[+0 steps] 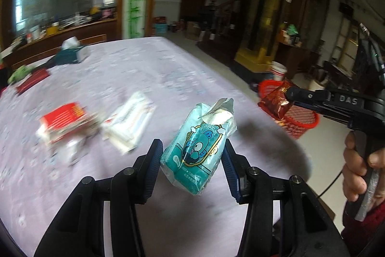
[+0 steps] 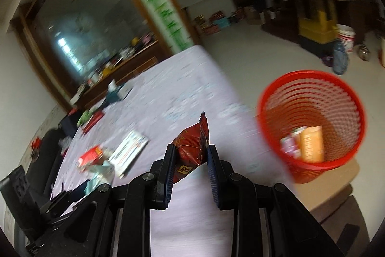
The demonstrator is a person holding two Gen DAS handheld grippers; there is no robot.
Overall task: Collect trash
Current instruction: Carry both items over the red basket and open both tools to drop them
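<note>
- At the centre of the left wrist view, the left gripper [image 1: 192, 158] held a teal plastic tissue packet with a cartoon print [image 1: 197, 146] between its fingers, lifted above the desk [image 1: 144, 69].
- In the right wrist view, the right gripper [image 2: 190, 165] pinched a crinkled red foil snack wrapper [image 2: 192, 146].
- The step looked like carrying; next, each piece needed moving over the red mesh wastebasket [image 2: 310, 124] at right and releasing.
- A red carton [image 1: 65, 119] and a white packet [image 1: 130, 122] lay on the lilac patterned cloth, in a cluttered room.

Soft daylight, motion blur, fisheye-warped dark edges.
</note>
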